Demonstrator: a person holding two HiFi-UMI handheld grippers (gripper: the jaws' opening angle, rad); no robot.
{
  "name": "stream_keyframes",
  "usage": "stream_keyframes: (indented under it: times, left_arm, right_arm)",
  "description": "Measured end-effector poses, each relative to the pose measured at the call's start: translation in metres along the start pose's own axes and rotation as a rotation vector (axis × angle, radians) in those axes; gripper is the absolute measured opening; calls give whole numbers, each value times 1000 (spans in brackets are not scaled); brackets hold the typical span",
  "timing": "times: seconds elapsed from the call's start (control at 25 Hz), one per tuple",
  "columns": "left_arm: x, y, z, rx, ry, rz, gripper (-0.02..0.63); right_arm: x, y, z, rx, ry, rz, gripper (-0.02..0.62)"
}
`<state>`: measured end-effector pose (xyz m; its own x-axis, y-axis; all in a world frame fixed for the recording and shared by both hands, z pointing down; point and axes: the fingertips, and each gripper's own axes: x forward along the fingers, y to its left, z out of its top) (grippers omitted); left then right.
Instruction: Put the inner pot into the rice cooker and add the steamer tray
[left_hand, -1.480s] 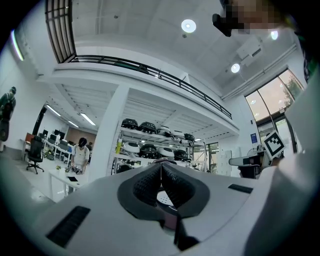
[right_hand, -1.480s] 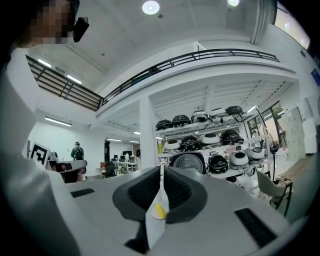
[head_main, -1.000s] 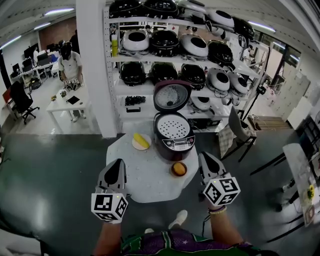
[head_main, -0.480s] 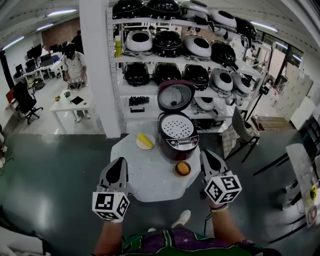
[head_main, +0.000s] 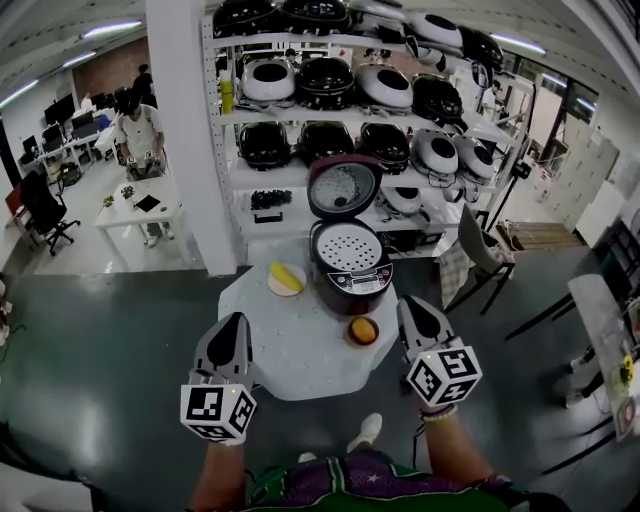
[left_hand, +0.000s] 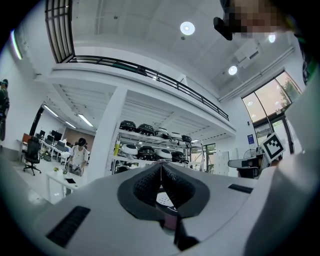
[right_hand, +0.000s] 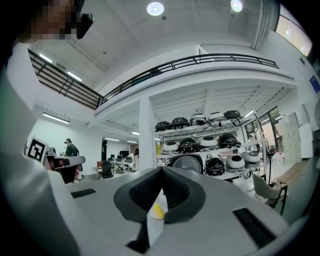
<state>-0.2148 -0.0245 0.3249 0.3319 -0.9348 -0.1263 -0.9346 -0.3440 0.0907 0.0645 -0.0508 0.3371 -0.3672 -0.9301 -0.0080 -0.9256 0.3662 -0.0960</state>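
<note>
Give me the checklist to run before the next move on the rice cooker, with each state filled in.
1. Lid of the rice cooker raised: ok.
2. Steamer tray sitting in the cooker's mouth: ok.
3. Inner pot beneath the tray: cannot tell, the tray hides it.
4. Left claw shut, nothing in it: ok.
5. Right claw shut, nothing in it: ok.
</note>
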Motion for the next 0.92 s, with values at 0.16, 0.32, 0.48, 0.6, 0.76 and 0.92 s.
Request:
stream_keyframes:
  times: [0.16, 0.32, 0.48, 0.6, 0.76, 0.92]
  left_arm:
    - [-4, 0, -4, -10, 8, -7, 23]
    - [-7, 1, -8, -16, 16, -13, 23]
    - [-11, 2, -7, -20, 13, -13, 23]
    - [-13, 3, -6, -14, 13, -11, 23]
    - [-16, 7, -5, -8, 13, -1, 23]
    - [-17, 15, -9, -2, 23, 13, 23]
  right_arm:
    - [-9, 1, -1, -7, 8, -17, 6]
    - [-13, 0, -4, -3, 11, -29, 5]
    - [-14, 4, -7, 6, 11, -22, 6]
    - [-14, 5, -7, 10, 7, -21, 5]
    - [-11, 6, -7, 18, 0, -20, 5]
    - [-8, 9, -11, 23, 2, -16, 5]
